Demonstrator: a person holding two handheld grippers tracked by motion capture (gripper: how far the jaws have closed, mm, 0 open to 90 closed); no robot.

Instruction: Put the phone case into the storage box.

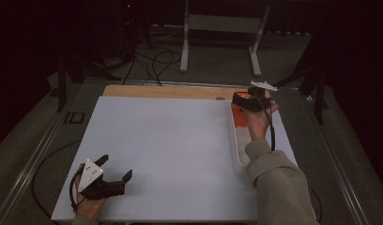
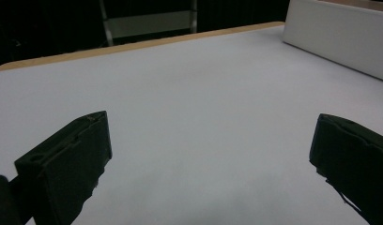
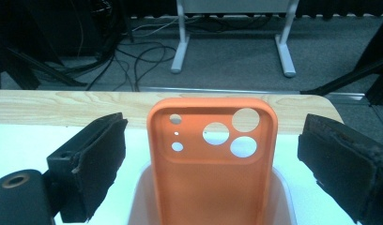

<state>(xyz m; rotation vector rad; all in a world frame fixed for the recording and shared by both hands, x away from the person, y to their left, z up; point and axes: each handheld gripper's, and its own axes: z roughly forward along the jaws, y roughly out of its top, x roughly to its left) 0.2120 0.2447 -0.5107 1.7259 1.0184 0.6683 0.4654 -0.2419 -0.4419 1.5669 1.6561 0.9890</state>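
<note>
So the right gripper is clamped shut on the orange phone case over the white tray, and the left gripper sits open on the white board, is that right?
Not quite. The right gripper is open, not clamped: in the right gripper view its jaws stand apart on either side of the orange phone case, not touching it. The case does stand over the white tray, and the left gripper is open.

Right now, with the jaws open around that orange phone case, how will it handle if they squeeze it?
The orange phone case is a thin shell with camera cutouts, so probably light and somewhat flexible; its side walls may bow under a squeeze. It stands leaning in the white tray, so a nudge from the right hand-held gripper could tip it.
</note>
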